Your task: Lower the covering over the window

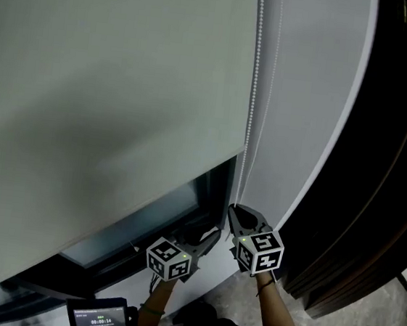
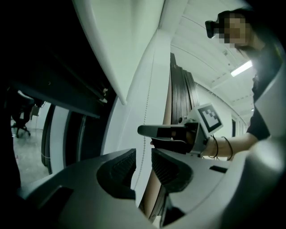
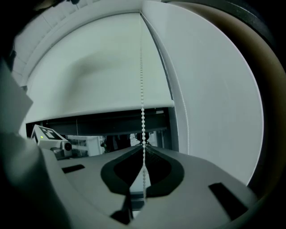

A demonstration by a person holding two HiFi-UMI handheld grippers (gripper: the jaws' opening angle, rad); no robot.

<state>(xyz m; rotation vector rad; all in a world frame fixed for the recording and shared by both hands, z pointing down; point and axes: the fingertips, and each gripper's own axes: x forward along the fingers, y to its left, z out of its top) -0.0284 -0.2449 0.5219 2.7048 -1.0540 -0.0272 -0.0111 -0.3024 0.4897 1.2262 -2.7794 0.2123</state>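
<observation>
Pale roller blind point(image 1: 109, 97) seen from in front of the window, its bottom edge hanging low and leaving only a dark strip of window glass point(image 1: 146, 214) bare beneath it. A white bead chain point(image 1: 252, 91) drops along the blind's right edge, against the pale wall point(image 1: 306, 97); a second, fainter strand hangs just beside it. The right gripper point(image 1: 236, 212) is raised at the foot of the chain, below the blind's lower right corner. In the right gripper view its tongs point(image 3: 144, 146) are drawn narrow and pinch the bead chain point(image 3: 143, 112), which runs straight up from between the pads past the blind point(image 3: 98, 67). The left gripper point(image 1: 211, 234) is held just beside the right one, lower and to its left. In the left gripper view its tongs point(image 2: 143, 154) stand apart, and the bead chain point(image 2: 145, 120) shows in the gap with neither pad pressing on it. Dark vertical folds point(image 1: 377, 178) stand to the right of the wall. A small lit screen point(image 1: 98, 320) sits at the lower edge.
</observation>
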